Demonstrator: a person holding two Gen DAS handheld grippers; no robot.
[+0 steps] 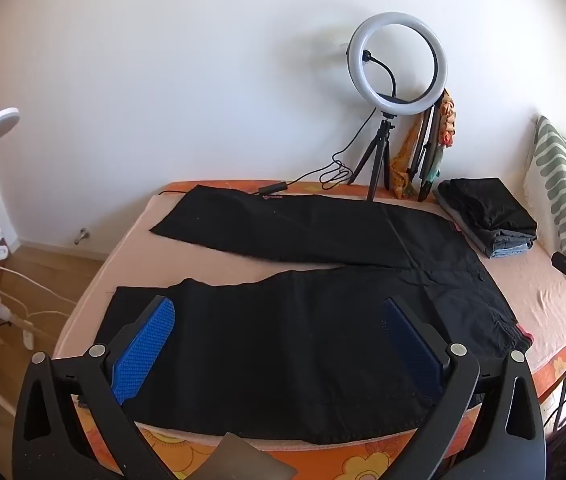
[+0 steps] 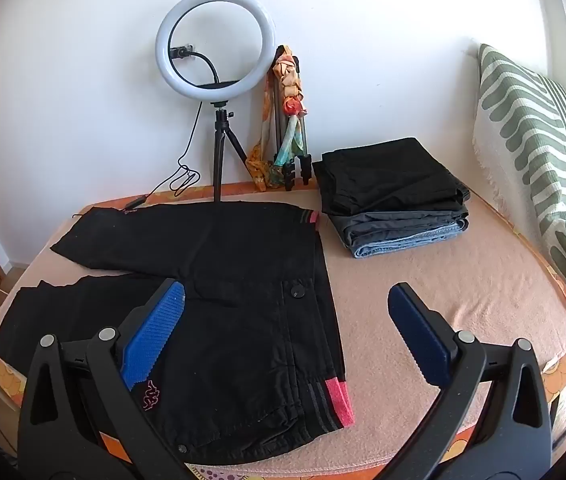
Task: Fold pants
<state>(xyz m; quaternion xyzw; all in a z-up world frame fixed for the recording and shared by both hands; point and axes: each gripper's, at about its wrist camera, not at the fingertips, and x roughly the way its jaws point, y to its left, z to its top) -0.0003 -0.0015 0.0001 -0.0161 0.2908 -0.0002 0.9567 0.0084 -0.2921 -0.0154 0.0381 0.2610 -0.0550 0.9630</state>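
Black pants (image 1: 323,280) spread flat on bed (image 2: 463,292), legs apart in V, waistband toward right, no fold made yet, whole job left. Left tongs (image 1: 279,344) wide over near leg, right tongs (image 2: 287,336) wide over waistband, both empty. Folded stack (image 2: 395,200) beside

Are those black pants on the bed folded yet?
Not yet: the pants lie spread flat, both legs apart, waistband open.
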